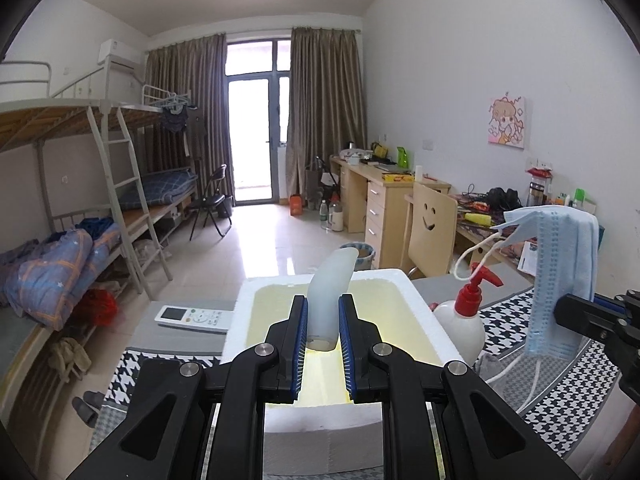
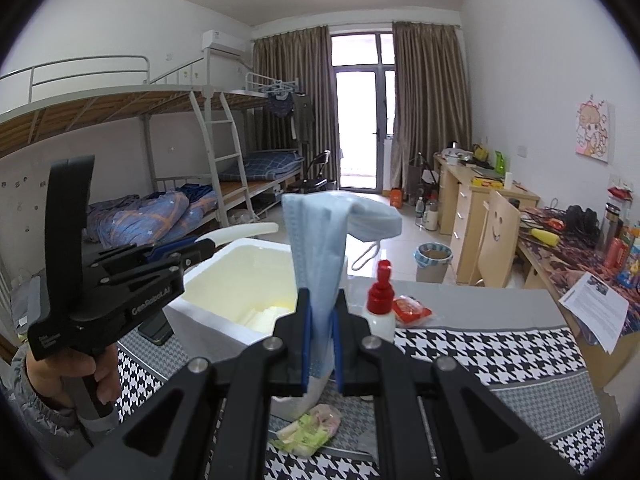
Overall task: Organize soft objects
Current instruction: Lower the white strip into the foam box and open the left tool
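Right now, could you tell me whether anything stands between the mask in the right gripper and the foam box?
Nothing visible does. The blue mask hangs clamped in the right gripper beside the open foam box; the pump bottle stands on the other side.

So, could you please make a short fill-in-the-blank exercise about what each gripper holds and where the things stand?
1. The left gripper is shut on a white, bent ____.
2. The right gripper is shut on a light blue ____.
3. The tube hangs over the white foam ____.
4. The bottle beside the box has a pump coloured ____.

Missing words: tube; mask; box; red
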### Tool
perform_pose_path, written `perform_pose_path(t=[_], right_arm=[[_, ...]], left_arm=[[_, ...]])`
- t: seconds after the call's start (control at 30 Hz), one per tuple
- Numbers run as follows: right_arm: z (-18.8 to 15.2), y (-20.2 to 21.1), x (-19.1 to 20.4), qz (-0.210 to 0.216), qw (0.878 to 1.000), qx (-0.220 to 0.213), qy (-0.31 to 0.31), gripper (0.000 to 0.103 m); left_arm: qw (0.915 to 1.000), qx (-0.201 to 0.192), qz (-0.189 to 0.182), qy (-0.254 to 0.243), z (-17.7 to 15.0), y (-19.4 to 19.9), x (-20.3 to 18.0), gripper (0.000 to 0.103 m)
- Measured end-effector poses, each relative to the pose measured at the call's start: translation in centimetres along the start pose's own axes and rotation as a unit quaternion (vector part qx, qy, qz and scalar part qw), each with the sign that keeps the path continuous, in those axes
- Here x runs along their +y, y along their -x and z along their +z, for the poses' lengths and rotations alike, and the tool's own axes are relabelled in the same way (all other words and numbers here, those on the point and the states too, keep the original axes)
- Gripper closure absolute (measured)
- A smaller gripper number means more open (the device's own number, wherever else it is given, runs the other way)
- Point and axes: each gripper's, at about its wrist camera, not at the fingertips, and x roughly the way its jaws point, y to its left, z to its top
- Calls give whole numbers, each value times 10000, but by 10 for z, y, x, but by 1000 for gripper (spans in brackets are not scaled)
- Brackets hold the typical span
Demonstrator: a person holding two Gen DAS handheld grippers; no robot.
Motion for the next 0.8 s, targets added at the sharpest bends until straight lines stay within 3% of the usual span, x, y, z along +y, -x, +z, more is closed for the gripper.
perform_pose_path(t=[0.6,0.77,0.8], right_arm=[[-7,5,-6,-181,9998,16,-78,91],[-9,-2,-9,-190,9996,131,-147,91],[-9,-2,-9,-193,9996,151,-151,91]], left_arm=[[9994,348,-33,16,-4,-32,-7,86],[9994,327,5,74,-5,-36,-5,78],[9994,340,-1,112,-5,-37,-4,73]])
